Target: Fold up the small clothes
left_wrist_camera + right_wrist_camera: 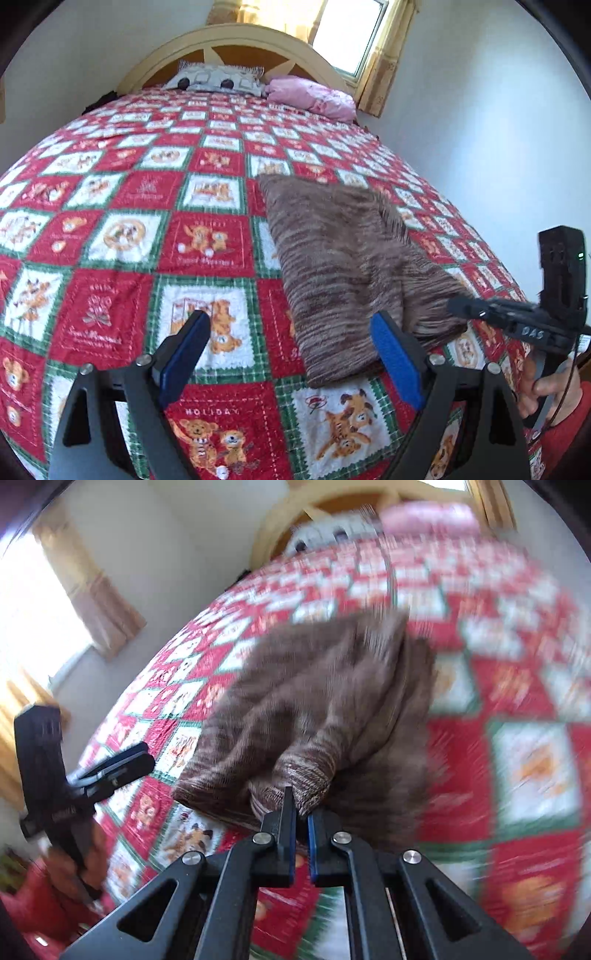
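Observation:
A brown striped knit garment [343,258] lies folded on the red, green and white holiday quilt [147,221], right of the bed's middle. My left gripper [291,332] hovers open above its near left corner, with nothing between the blue pads [391,350]. My right gripper [453,306] reaches in from the right at the garment's near right edge. In the right wrist view the right gripper [300,808] is shut on a bunched fold of the garment [306,701], and creases run out from its tips. The open left gripper [142,755] is at the left of that view, held by a hand [92,853].
A patterned pillow [218,79] and a pink pillow [310,96] lie against the curved wooden headboard [229,37]. A window [351,33] is behind it. The white wall [480,129] runs close along the bed's right edge. A curtained window [40,620] is on the left.

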Available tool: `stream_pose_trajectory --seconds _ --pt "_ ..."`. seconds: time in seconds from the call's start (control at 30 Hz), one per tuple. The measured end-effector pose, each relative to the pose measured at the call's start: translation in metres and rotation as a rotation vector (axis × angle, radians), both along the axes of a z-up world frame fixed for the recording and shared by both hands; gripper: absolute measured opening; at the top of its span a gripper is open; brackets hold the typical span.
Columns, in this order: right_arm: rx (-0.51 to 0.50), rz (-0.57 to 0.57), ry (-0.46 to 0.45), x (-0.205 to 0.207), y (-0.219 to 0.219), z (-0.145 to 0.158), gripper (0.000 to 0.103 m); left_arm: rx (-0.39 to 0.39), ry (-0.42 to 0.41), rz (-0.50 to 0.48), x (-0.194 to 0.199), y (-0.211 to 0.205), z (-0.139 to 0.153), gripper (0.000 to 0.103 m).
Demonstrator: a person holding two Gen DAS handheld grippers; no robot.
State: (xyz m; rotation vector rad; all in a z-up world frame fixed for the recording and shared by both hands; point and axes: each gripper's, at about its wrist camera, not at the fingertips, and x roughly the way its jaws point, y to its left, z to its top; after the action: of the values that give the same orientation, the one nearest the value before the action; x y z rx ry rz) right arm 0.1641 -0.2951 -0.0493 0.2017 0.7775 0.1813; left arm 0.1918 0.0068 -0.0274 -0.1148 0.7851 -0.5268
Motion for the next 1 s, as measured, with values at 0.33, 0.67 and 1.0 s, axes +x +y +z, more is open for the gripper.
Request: stream_pose_trajectory --seconds 0.33,0.67,1.0 --pt "-0.262 0.016 0.132 -0.013 -0.009 -0.029 0.018 0.164 -0.024 -0.085 0.014 -0.051 -0.01 0.091" --pt "-0.061 -0.163 -0.071 0.014 -0.05 0.031 0.058 0.111 0.064 -0.06 0.033 -0.054 -0.033 0.091" --pt "-0.318 -0.116 0.012 0.092 -0.014 -0.022 0.003 0.174 0.073 -0.102 0.027 -0.072 -0.055 0.1"
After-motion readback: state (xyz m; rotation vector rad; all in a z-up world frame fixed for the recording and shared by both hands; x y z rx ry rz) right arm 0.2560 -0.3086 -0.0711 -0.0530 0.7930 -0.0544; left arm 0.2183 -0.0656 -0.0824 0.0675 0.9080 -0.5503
